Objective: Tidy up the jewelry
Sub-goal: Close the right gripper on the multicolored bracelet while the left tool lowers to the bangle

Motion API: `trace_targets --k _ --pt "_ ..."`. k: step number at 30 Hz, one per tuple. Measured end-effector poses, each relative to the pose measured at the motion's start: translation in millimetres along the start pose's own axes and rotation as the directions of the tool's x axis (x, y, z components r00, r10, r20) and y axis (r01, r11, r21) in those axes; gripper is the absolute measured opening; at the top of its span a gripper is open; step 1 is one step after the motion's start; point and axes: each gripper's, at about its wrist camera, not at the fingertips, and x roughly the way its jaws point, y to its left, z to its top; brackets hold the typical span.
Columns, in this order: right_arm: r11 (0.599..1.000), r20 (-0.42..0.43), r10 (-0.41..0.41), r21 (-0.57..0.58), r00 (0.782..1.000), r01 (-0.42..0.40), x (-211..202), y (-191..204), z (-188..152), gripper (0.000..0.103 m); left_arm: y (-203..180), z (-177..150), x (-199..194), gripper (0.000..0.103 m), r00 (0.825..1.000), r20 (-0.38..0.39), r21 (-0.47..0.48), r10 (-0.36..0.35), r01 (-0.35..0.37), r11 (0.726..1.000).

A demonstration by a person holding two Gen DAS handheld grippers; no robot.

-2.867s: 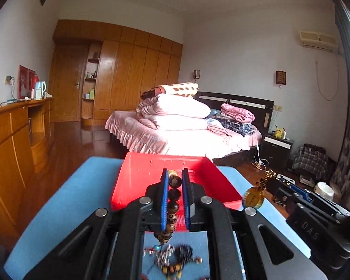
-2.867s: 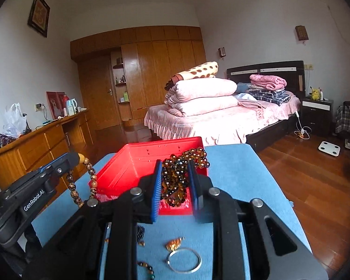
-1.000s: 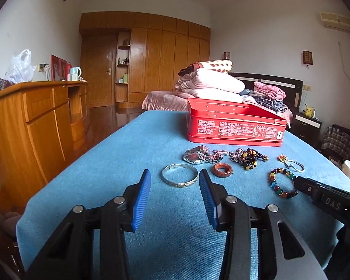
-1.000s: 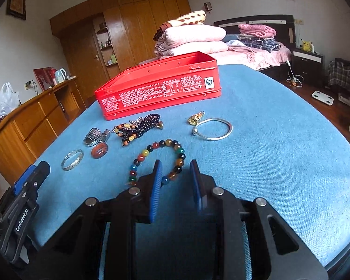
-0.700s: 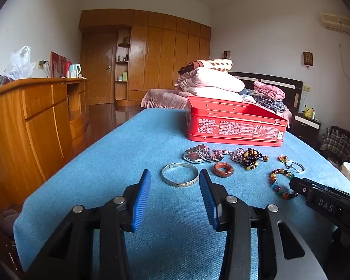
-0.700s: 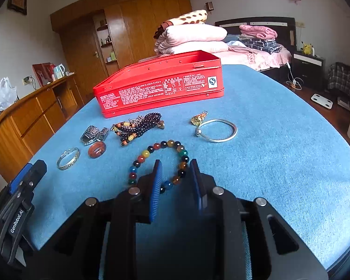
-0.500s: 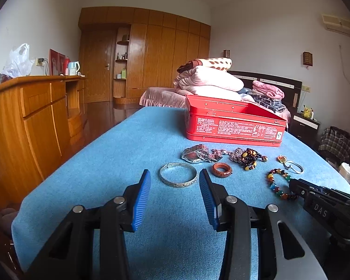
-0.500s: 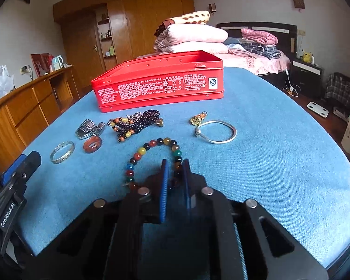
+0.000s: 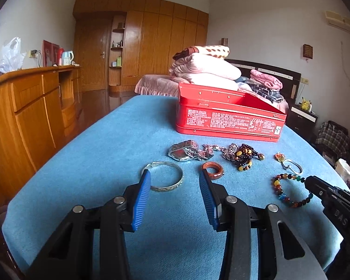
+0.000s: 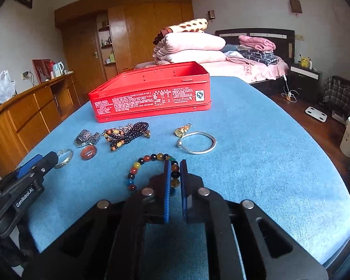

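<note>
A blue cloth-covered surface [image 10: 256, 140] carries an open red tin box [image 10: 151, 93] and scattered jewelry. The right hand-held gripper [image 10: 175, 170] has its blue pads pinched on one side of a multicoloured bead bracelet [image 10: 137, 168] lying near the front edge. The left hand-held gripper [image 9: 173, 186] has its jaws spread with nothing between them, with a silver bangle [image 9: 166, 179] just beyond its left tip. A reddish ring [image 9: 212, 169] lies beside the bangle. Nearer the box lie a watch [image 9: 184, 150], a heap of dark beads [image 9: 242, 155] and a thin silver bangle [image 10: 198, 142] with a small gold charm [image 10: 183, 130].
</note>
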Motion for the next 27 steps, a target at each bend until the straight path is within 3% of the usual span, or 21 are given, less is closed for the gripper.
trace_targets --k 3,5,8,12,16,20,22,26,27 --pt "1.0 0.007 0.012 0.002 1.0 -0.012 -2.0 -1.4 0.7 0.007 -0.9 1.0 10.9 0.043 0.999 -0.043 -0.015 0.026 -0.027 1.0" --pt "1.0 0.01 0.014 0.005 1.0 -0.014 -2.4 -2.8 0.8 0.007 0.3 0.8 15.3 0.03 0.998 -0.059 -0.028 0.027 -0.029 0.999" --pt "1.0 0.009 0.014 0.011 1.0 -0.015 -2.3 -4.9 0.6 0.007 -1.4 -1.1 16.7 0.023 0.997 -0.061 -0.015 0.038 -0.039 0.999" --pt "1.0 0.008 0.017 0.014 1.0 -0.017 -2.4 -3.9 0.2 0.007 0.6 -1.5 15.3 0.023 0.997 -0.069 -0.025 0.023 -0.025 0.999" --pt "1.0 0.008 0.017 0.014 1.0 -0.017 -2.4 -2.4 -0.6 0.007 -0.6 2.2 14.9 0.042 0.997 -0.079 -0.032 0.01 -0.012 0.999" --pt "1.0 0.012 0.023 0.017 1.0 -0.023 -3.9 -2.3 0.5 0.007 -2.8 3.4 19.5 0.041 0.994 -0.101 -0.021 0.028 -0.03 0.999" --pt "1.0 0.014 0.024 0.018 1.0 -0.024 -5.1 -3.3 0.7 0.007 -5.0 2.9 21.4 0.036 0.993 -0.111 -0.003 0.04 -0.04 0.999" --pt "0.999 0.013 0.023 0.025 1.0 -0.023 -4.7 -5.8 1.0 0.007 0.8 1.9 25.8 0.009 0.992 -0.13 -0.032 0.002 -0.006 0.999" --pt "0.999 0.014 0.023 0.027 1.0 -0.024 -4.9 -6.2 1.1 0.007 1.1 1.8 26.0 0.009 0.991 -0.132 -0.033 -0.002 -0.002 0.999"
